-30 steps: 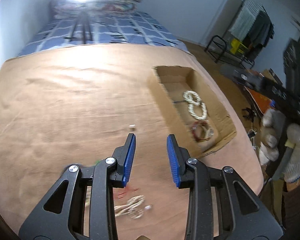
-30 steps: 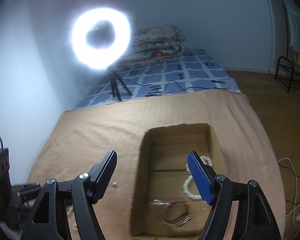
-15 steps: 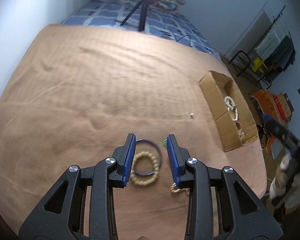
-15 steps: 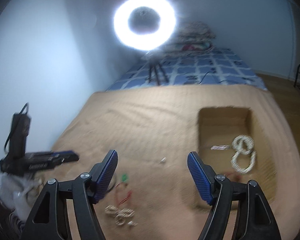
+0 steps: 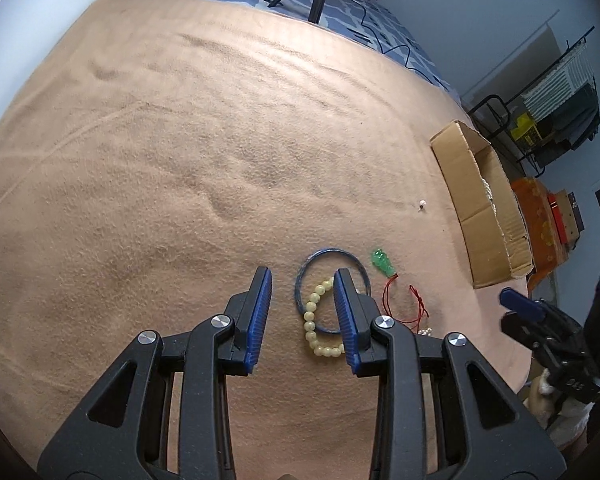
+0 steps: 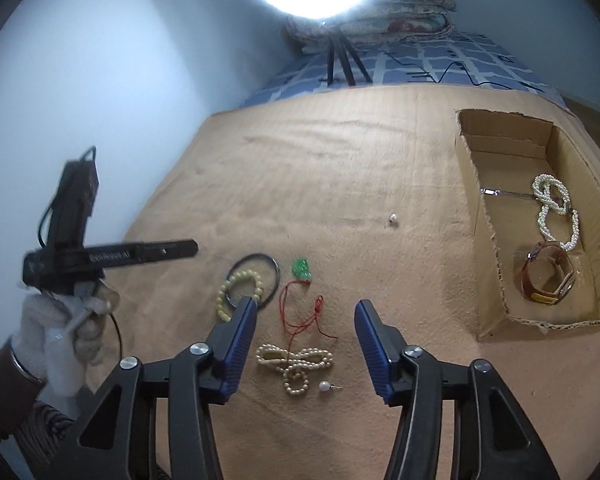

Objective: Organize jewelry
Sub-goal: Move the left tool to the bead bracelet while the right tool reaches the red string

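Note:
Loose jewelry lies on the tan blanket. My left gripper (image 5: 302, 280) hangs open just over a blue bangle (image 5: 328, 254) and a cream bead bracelet (image 5: 312, 320), its pads pressing on nothing. Beside them lie a green pendant (image 5: 382, 262) on a red cord (image 5: 400, 300). My right gripper (image 6: 305, 306) hovers above the red cord (image 6: 300, 312) and a pearl necklace (image 6: 296, 360). Its jaws are closing with nothing gripped between them. A pearl stud (image 6: 324, 386) lies close by. The cardboard box (image 6: 488, 280) holds a white pearl necklace (image 6: 556, 208) and a brown strap watch (image 6: 548, 280).
One small pearl stud (image 6: 393, 219) lies alone on the blanket between the pile and the box. A gloved hand (image 6: 60, 320) holds the left gripper at the left. A ring light on a tripod (image 6: 342, 64) stands at the far end. The blanket's edge runs right of the box (image 5: 480, 208).
Both grippers have swung away from the box and come down over the loose jewelry. The right gripper's jaws have narrowed. The left gripper's gap is unchanged.

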Action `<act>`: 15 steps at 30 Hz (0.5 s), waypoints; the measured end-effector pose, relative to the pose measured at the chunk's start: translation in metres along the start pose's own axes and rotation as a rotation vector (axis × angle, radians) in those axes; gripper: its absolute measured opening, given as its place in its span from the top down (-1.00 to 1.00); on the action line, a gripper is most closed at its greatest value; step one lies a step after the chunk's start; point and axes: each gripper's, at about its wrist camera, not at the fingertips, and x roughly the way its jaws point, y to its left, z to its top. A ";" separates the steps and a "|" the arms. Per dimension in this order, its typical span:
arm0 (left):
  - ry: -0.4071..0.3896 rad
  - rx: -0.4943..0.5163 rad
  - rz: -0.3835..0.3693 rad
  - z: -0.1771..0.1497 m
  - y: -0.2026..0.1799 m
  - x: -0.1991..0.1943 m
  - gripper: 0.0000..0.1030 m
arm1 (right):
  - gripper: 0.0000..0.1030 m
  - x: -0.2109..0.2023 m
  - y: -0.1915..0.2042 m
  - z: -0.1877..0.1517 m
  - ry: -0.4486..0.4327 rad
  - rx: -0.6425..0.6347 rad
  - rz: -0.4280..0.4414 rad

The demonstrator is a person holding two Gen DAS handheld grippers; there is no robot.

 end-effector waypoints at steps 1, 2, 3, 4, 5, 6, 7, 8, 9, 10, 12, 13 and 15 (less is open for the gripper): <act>0.002 0.002 0.000 -0.001 0.000 0.000 0.38 | 0.06 0.004 -0.001 -0.001 0.008 0.005 0.005; 0.006 0.005 -0.001 -0.002 -0.001 0.001 0.38 | 0.09 0.008 -0.003 -0.001 0.019 0.013 0.012; 0.011 0.008 -0.003 -0.002 -0.001 0.002 0.38 | 0.09 0.012 -0.005 -0.001 0.029 0.023 0.016; 0.018 0.014 -0.004 -0.004 -0.002 0.004 0.38 | 0.09 0.017 -0.008 -0.003 0.040 0.033 0.019; 0.022 0.018 -0.003 -0.005 -0.002 0.004 0.38 | 0.10 0.021 -0.009 -0.002 0.049 0.041 0.023; 0.028 0.022 -0.004 -0.006 -0.003 0.006 0.39 | 0.10 0.024 -0.011 -0.003 0.059 0.048 0.028; 0.034 0.025 -0.005 -0.007 -0.004 0.007 0.38 | 0.10 0.030 -0.014 -0.004 0.074 0.059 0.034; 0.039 0.026 -0.005 -0.007 -0.004 0.008 0.39 | 0.11 0.035 -0.013 -0.003 0.083 0.065 0.035; 0.042 0.026 -0.006 -0.008 -0.004 0.009 0.39 | 0.11 0.038 -0.014 -0.004 0.096 0.070 0.035; 0.047 0.024 -0.009 -0.009 -0.003 0.011 0.39 | 0.11 0.043 -0.016 -0.006 0.110 0.073 0.033; 0.057 0.019 -0.015 -0.010 -0.002 0.012 0.39 | 0.11 0.051 -0.016 -0.008 0.130 0.075 0.036; 0.063 0.017 -0.016 -0.011 -0.001 0.014 0.39 | 0.11 0.054 -0.015 -0.009 0.137 0.075 0.040; 0.071 0.015 -0.017 -0.014 0.000 0.015 0.39 | 0.11 0.061 -0.011 -0.011 0.150 0.059 0.044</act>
